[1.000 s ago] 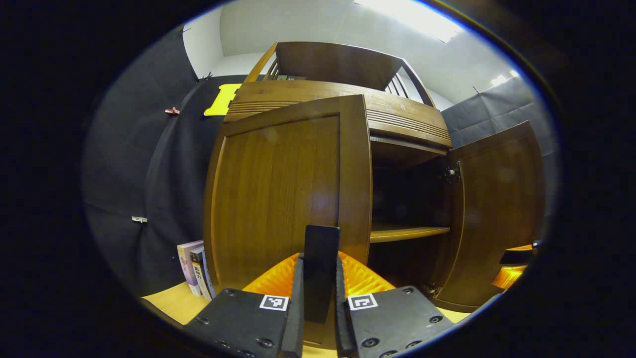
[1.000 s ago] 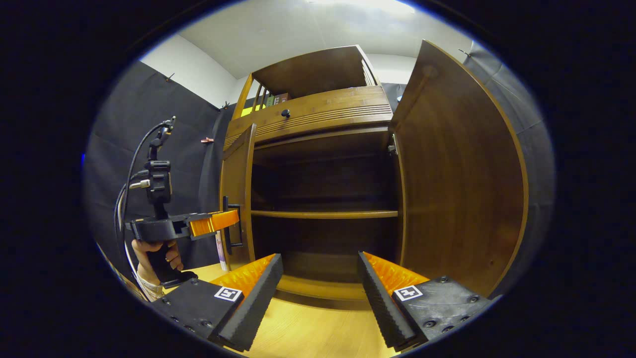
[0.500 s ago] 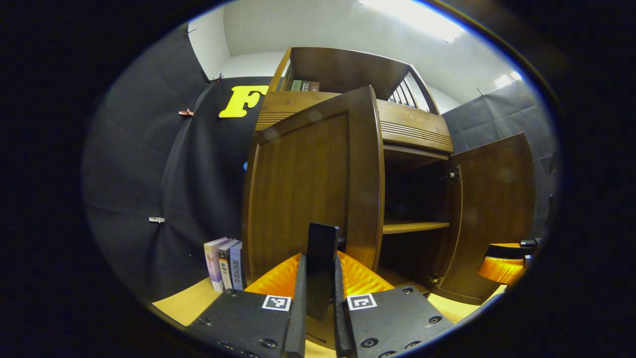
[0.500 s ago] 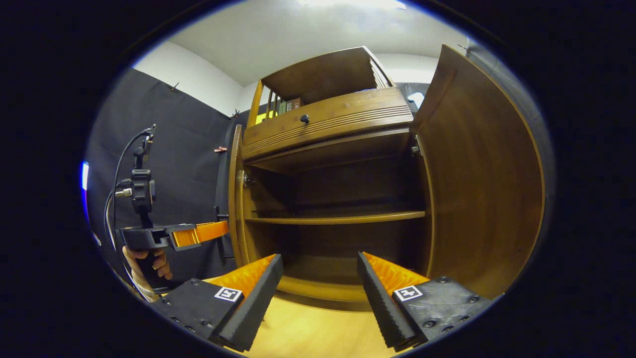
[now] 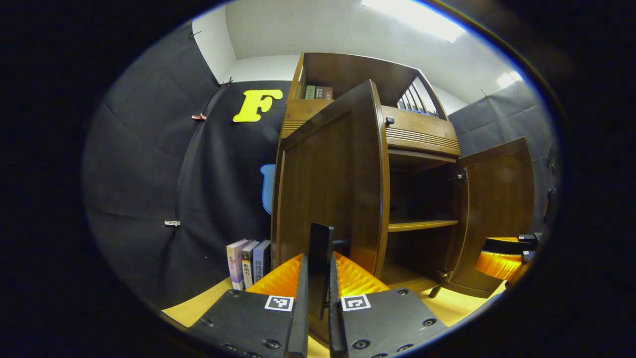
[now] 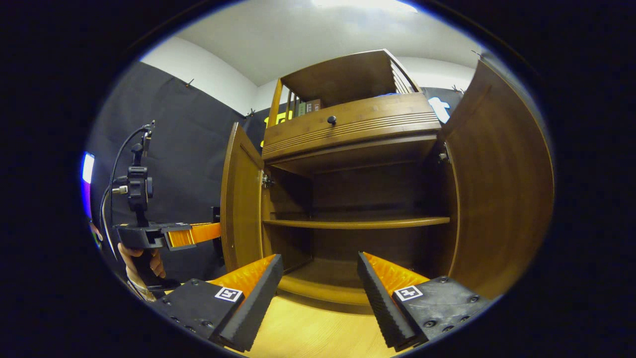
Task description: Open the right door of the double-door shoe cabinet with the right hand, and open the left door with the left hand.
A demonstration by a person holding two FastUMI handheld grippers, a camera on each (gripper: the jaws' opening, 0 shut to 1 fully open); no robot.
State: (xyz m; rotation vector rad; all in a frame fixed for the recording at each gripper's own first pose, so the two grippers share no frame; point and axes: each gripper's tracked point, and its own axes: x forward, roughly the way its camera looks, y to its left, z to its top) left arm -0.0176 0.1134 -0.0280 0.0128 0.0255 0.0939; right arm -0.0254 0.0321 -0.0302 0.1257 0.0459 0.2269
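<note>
**Both cabinet doors swung out, left gripper on the handle**

In the left gripper view, my left gripper is closed narrow on the dark upright handle of the left door; both fingers press its sides. That door stands swung out from the shoe cabinet, its outer face turned toward me and its free edge nearest the camera. Past that edge I see the dark inside of the cabinet with a shelf running across it. The right door is open too, hanging out at the far side on its hinge. A drawer with a small round knob sits above the opening. A few books stand upright on the wooden floor just beside the cabinet, against the black cloth wall. The other gripper shows at the right edge, near the right door.

In the right gripper view, my right gripper is spread wide and holds nothing; its fingers point at the open cabinet from low down. The right door is swung well out on my right, the left door out on my left. Between them are the shelf and the cabinet's bottom board. The left gripper, held by a hand, reaches the outer side of the left door; I cannot see its grip from here.
</note>
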